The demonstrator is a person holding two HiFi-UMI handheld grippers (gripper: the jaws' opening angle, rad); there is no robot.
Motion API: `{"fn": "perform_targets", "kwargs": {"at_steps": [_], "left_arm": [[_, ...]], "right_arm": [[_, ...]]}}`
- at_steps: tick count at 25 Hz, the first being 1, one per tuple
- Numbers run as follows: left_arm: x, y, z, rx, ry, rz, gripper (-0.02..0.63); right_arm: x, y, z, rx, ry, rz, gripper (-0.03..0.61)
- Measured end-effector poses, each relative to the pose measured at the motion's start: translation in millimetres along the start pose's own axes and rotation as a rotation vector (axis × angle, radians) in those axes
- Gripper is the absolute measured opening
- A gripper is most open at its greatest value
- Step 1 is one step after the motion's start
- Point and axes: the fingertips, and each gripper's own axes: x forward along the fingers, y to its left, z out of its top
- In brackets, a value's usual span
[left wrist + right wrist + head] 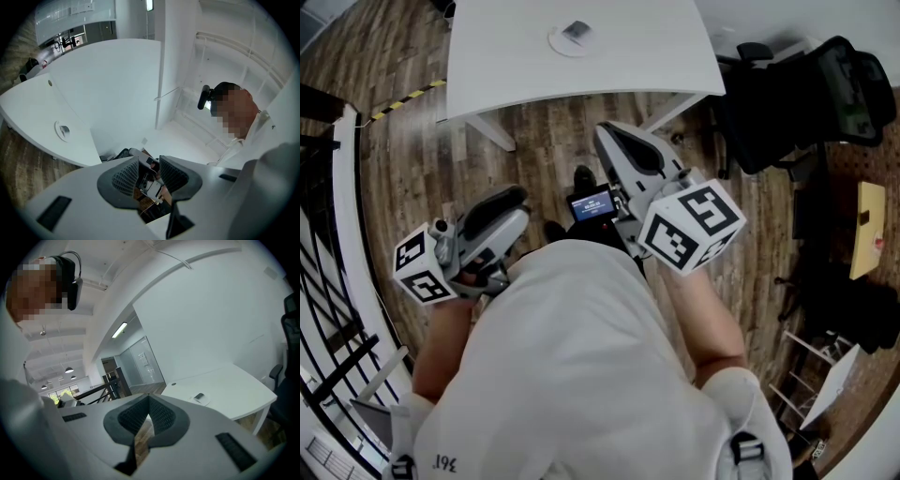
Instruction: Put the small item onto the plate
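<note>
Already, small grey item [577, 32] is lying on round white plate [555, 43].
Probably light, stiff, pinchable by edges; left tongs [149, 174] gaping, right tongs [149, 404] pressing together.

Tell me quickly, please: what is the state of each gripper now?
Left gripper: open, holding nothing.
Right gripper: closed, holding nothing.

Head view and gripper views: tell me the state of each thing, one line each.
left gripper: open, nothing gripped.
right gripper: shut, empty.
small item: lying on the plate.
plate: flat on the white table, away from both grippers.
</note>
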Motion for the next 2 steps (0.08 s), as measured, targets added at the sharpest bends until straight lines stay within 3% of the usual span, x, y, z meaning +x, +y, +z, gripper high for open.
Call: {"fn": "perform_targets", "kwargs": {"at_steps": [2], "left_arm": [[0.7,-0.4,-0.2,0.0,0.001,0.001,0.143]], "right_arm": [[0.1,-0.2,-0.8,-0.003,0.006,0.001,0.002]]}}
